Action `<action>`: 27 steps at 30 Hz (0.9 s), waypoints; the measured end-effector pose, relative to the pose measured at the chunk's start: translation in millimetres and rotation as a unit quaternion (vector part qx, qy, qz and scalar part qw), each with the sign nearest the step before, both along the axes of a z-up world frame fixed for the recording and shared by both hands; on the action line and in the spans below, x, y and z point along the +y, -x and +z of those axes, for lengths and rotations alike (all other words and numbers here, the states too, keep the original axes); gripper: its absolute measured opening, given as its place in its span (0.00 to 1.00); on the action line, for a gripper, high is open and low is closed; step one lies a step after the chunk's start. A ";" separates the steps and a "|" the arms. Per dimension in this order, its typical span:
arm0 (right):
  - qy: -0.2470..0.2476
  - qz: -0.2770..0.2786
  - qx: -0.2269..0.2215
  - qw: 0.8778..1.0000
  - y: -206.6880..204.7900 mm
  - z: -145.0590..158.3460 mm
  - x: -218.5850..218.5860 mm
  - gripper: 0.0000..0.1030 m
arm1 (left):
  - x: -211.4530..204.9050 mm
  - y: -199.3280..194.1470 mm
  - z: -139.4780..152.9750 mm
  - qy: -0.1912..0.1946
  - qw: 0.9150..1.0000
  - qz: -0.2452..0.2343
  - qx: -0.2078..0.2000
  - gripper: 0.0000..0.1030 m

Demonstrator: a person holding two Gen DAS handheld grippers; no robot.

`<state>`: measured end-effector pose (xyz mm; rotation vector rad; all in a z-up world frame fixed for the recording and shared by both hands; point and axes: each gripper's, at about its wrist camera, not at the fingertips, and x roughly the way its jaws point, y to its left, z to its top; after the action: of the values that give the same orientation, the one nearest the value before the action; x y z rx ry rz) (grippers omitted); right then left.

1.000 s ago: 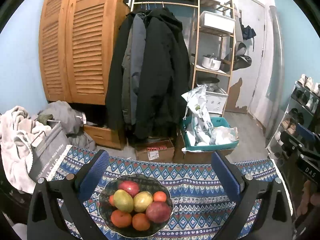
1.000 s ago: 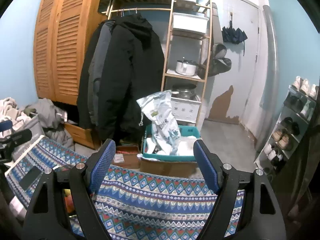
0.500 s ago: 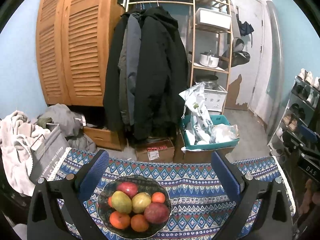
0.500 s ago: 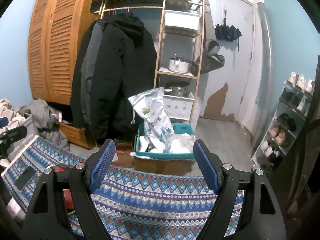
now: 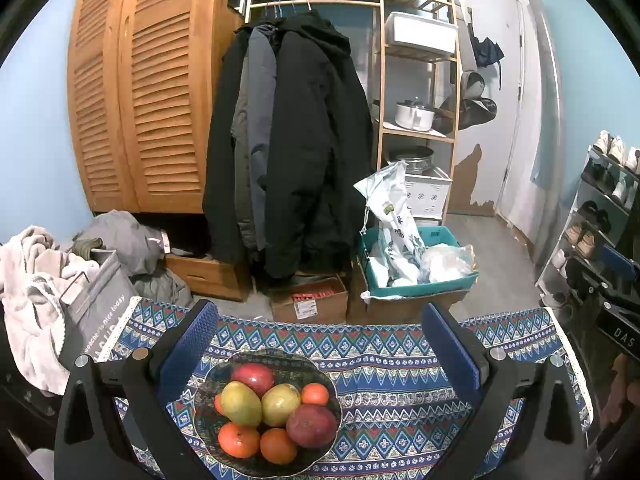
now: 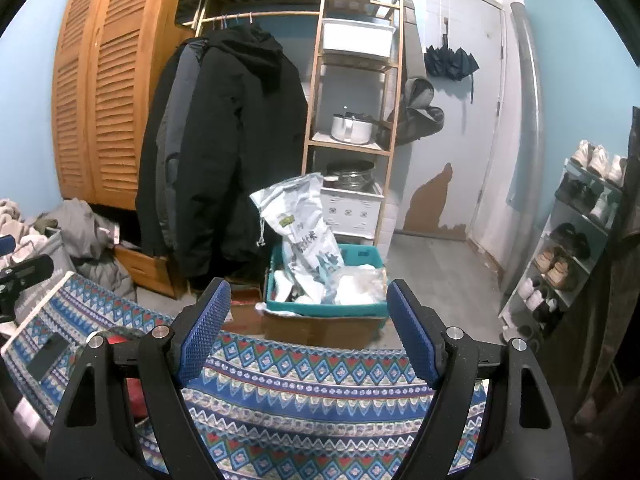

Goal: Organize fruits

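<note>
Left wrist view: left gripper jaws wide apart, empty, fruit bowl just below-ahead, likely staging a pick. Right gripper likewise apart, over bare tablecloth.

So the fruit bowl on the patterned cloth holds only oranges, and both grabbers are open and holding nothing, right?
Not quite. The left wrist view shows the bowl holds mixed fruit: oranges, yellow-green mangoes and dark red fruits. The rest stands: left gripper and right gripper are both open and hold nothing.
</note>
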<state>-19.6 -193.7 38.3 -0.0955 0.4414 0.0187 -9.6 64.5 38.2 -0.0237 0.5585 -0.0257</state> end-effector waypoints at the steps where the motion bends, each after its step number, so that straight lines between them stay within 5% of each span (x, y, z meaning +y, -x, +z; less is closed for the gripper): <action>1: 0.000 0.000 0.000 1.000 -0.2 0.0 -0.3 0.77 | -0.1 0.0 0.2 0.000 1.000 0.000 0.000 0.99; 27: 0.002 0.002 0.001 1.000 -0.3 0.4 -0.4 0.77 | 0.0 -0.6 -0.1 -0.001 1.000 0.000 0.004 0.99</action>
<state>-19.3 -194.1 38.7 -0.0999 0.4439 0.0222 -9.1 64.5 38.1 -0.0226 0.5671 -0.0259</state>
